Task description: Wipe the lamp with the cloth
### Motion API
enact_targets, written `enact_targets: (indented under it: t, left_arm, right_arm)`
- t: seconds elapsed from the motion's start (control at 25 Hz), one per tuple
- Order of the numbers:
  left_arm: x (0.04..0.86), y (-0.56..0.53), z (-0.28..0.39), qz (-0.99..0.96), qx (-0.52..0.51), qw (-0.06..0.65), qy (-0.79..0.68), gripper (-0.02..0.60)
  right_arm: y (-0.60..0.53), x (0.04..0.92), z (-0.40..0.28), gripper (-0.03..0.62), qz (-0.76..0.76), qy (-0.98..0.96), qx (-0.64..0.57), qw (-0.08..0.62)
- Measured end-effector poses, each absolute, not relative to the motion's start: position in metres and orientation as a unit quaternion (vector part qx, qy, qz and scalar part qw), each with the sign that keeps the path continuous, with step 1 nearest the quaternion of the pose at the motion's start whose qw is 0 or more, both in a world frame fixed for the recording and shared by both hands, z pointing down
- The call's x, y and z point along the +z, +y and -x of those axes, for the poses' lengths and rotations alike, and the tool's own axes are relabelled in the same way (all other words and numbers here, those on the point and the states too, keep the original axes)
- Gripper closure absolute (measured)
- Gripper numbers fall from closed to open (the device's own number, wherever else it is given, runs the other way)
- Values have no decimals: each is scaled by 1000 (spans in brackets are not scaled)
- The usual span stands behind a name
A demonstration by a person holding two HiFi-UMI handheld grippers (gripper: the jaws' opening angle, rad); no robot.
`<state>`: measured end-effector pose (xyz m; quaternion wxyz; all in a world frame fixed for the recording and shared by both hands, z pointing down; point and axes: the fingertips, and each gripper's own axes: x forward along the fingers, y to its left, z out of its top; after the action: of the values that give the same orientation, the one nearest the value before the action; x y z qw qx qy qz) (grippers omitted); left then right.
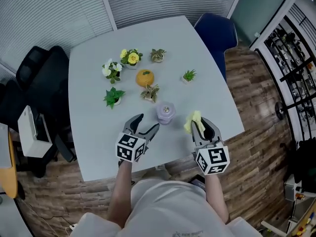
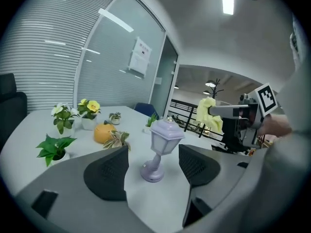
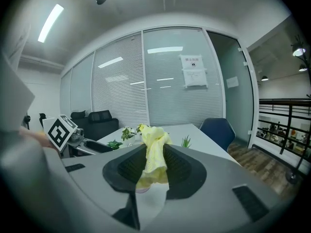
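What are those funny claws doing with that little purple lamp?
A person holds a claw tool in each hand over a grey table. The right claw is shut on a yellow cloth, held up beside the purple lamp and not touching it. The left claw is open and points at the lamp without gripping it. The wiping has not started yet.

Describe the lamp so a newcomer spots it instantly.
On the pale grey table, look near the front edge, between the left claw and the right claw. The lamp stands there: a small lilac lantern on a round foot, unlike the green potted plants behind it.
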<state>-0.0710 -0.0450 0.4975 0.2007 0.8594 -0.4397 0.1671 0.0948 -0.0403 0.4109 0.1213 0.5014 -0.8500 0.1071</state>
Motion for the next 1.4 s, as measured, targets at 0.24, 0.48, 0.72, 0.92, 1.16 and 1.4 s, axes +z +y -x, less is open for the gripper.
enact_targets:
  t: [0.24, 0.48, 0.72, 0.92, 1.16, 1.4]
  left_arm:
    - [523, -52, 70, -881, 190, 207, -381, 273]
    - [535, -52, 71, -889, 201, 207, -355, 273]
    - [542, -53, 68, -899, 215, 196, -328, 273]
    - [550, -55, 61, -911, 235, 183, -286, 273]
    - [572, -59, 56, -912, 264, 182, -255, 273]
    - [593, -59, 49, -915, 287, 175, -223, 270]
  right_arm:
    - [-49, 412, -83, 480, -499, -850, 103, 135]
    - [-52, 410, -79, 480, -496, -852, 100, 134]
    - [-58, 410, -71, 480, -489, -856, 102, 132]
    - [-69, 412, -66, 480, -480, -861, 104, 134]
    - [-82, 414, -65, 480, -473, -864, 106, 135]
    - [-83, 414, -65, 480, -461, -870, 104, 139]
